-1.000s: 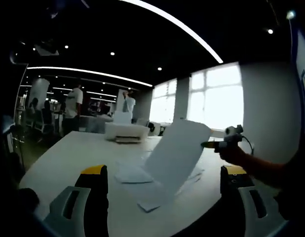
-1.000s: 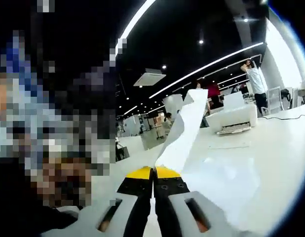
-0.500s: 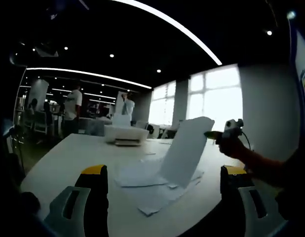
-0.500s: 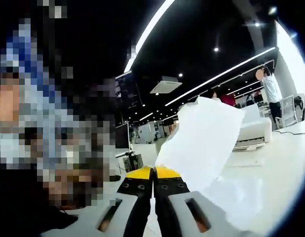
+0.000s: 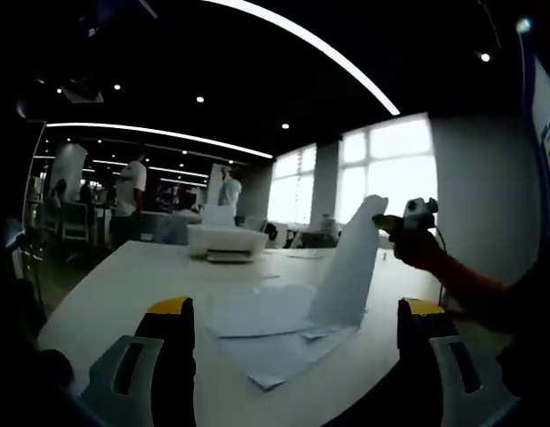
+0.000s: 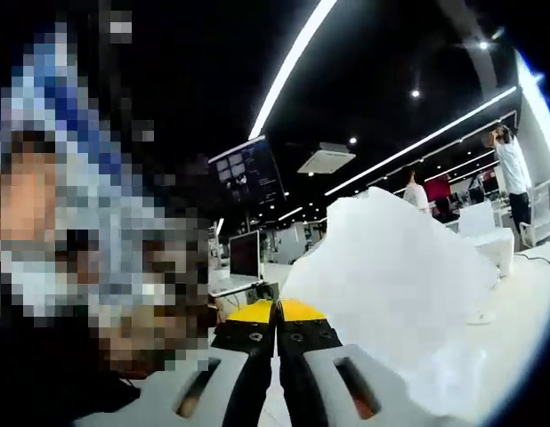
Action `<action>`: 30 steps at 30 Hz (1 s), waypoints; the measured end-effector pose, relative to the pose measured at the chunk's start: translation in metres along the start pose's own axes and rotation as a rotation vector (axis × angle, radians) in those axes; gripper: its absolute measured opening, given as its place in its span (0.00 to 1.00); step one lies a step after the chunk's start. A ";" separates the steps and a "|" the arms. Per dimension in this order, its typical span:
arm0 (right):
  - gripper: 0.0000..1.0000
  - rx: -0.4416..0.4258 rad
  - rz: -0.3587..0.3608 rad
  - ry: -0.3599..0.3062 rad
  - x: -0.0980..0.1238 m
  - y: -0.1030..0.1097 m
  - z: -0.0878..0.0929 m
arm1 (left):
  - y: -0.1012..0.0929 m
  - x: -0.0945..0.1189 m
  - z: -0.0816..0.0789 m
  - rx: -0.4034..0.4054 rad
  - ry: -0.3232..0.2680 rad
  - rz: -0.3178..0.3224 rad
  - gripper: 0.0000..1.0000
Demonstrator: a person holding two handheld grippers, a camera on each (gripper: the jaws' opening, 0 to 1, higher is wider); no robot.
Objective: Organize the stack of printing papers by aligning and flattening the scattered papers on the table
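- Left gripper view: the left gripper (image 5: 295, 342) hovers over the near edge of a white table (image 5: 115, 285), its two yellow-tipped jaws spread wide apart with nothing between them.
- Ahead of the jaws, scattered papers (image 5: 262, 325) lie loosely overlapping on the table top, corners pointing different ways.
- One sheet (image 5: 351, 267) stands lifted above that pile, its lower edge touching or just over the papers, its top corner pinched by the right gripper (image 5: 388, 221), which a hand (image 5: 417, 249) holds up at the right.
- A white printer (image 5: 227, 241) sits farther back on the table; people (image 5: 133, 191) stand in the dim office beyond, and bright windows (image 5: 382, 178) fill the far wall.
- Right gripper view: the right gripper (image 6: 277, 310) has its yellow-tipped jaws pressed together, clamped on the edge of the sheet (image 6: 391, 276), which billows up and away in front of the camera.
- The table (image 6: 533, 285) shows pale at the right.
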State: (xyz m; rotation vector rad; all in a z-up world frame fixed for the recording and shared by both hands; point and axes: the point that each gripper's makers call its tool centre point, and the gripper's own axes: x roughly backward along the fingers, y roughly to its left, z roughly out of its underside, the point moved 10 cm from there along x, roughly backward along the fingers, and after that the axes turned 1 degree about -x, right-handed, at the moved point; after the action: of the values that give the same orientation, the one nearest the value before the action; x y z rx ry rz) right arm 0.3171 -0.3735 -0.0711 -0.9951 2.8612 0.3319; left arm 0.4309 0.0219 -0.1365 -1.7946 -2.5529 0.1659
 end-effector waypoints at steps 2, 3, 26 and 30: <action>0.00 -0.012 -0.026 -0.008 -0.001 0.002 -0.004 | 0.000 0.000 -0.001 0.000 -0.007 -0.001 0.97; 0.00 -0.016 -0.037 -0.013 -0.002 0.004 -0.006 | 0.000 -0.001 -0.002 0.001 -0.010 -0.002 0.97; 0.00 0.022 -0.402 0.007 -0.016 0.060 -0.047 | 0.003 -0.002 -0.002 0.017 -0.017 0.008 0.97; 0.00 0.053 -0.476 0.071 -0.016 0.072 -0.047 | 0.003 -0.003 0.001 0.019 -0.013 0.014 0.97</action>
State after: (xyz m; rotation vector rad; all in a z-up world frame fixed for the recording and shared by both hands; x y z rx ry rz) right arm 0.2841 -0.3204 -0.0106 -1.6489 2.5573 0.1776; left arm 0.4343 0.0199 -0.1373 -1.8109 -2.5387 0.2024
